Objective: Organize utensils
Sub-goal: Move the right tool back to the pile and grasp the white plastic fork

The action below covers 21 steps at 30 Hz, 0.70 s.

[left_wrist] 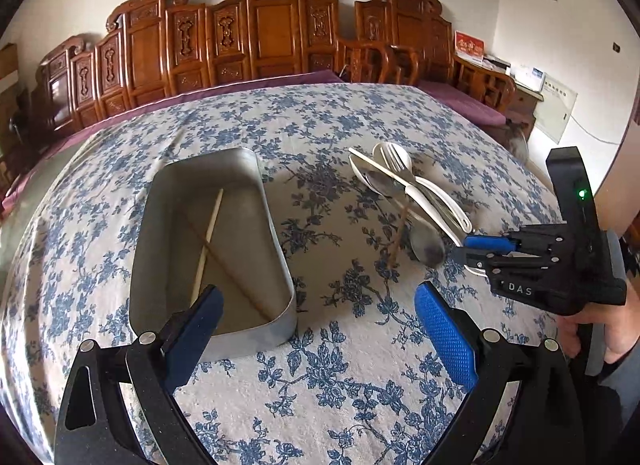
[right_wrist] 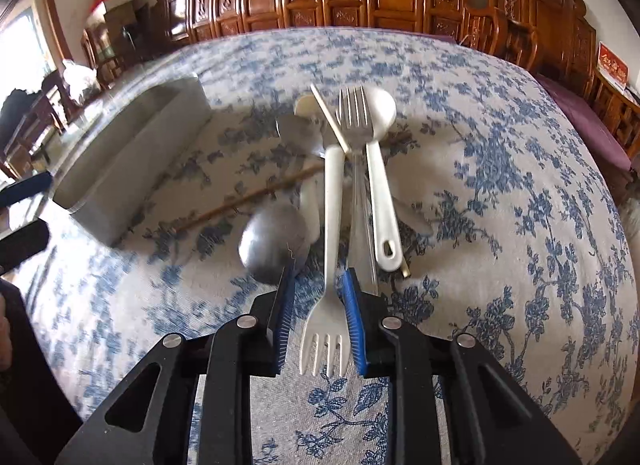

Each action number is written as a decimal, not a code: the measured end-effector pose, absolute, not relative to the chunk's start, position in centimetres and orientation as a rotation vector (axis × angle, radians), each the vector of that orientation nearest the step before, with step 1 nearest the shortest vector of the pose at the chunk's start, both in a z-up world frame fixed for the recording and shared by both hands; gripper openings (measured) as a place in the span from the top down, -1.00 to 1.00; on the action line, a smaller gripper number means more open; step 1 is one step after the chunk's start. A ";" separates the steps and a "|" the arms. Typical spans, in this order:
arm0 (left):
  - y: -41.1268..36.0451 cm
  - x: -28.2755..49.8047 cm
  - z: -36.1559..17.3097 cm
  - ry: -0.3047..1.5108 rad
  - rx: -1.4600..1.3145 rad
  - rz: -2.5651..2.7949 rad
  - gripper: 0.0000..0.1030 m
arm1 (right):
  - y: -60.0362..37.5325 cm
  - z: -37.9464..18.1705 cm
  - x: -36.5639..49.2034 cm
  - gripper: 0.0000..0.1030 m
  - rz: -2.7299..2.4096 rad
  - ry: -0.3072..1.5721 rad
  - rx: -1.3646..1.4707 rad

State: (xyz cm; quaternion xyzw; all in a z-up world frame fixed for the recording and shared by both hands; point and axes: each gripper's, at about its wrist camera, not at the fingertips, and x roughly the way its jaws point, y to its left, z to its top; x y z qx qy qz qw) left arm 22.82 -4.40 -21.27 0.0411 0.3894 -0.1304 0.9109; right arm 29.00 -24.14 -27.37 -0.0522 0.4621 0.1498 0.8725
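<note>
A grey metal tray [left_wrist: 272, 241] lies on the flowered tablecloth and holds two chopsticks [left_wrist: 208, 237]; it also shows in the right wrist view [right_wrist: 132, 153]. A pile of utensils [left_wrist: 404, 185] lies to its right: a metal fork [right_wrist: 354, 117], a white spoon [right_wrist: 380, 169], a metal spoon [right_wrist: 272, 241], a light chopstick and a brown chopstick [right_wrist: 240, 201]. My right gripper [right_wrist: 318, 285] has its pads around the neck of a white plastic fork [right_wrist: 326, 305]; it shows in the left wrist view [left_wrist: 464, 247]. My left gripper [left_wrist: 320, 317] is open and empty, just right of the tray's near end.
The table [left_wrist: 340, 385] is covered by a blue-and-white flowered cloth. Carved wooden benches [left_wrist: 260, 37] with purple cushions stand behind it along the wall. A hand [left_wrist: 600, 329] holds the right gripper at the table's right side.
</note>
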 end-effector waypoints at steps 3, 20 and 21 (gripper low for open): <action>-4.3 22.9 -21.4 0.811 0.076 -0.269 -0.80 | -24.0 -27.5 29.2 0.52 0.316 0.968 -0.106; -6.4 23.0 -21.8 0.823 0.123 -0.283 -0.80 | -25.4 -26.5 30.0 0.87 0.280 0.934 -0.100; -6.7 23.2 -21.6 0.822 0.127 -0.291 -0.80 | -25.8 -26.1 29.9 0.87 0.274 0.920 -0.089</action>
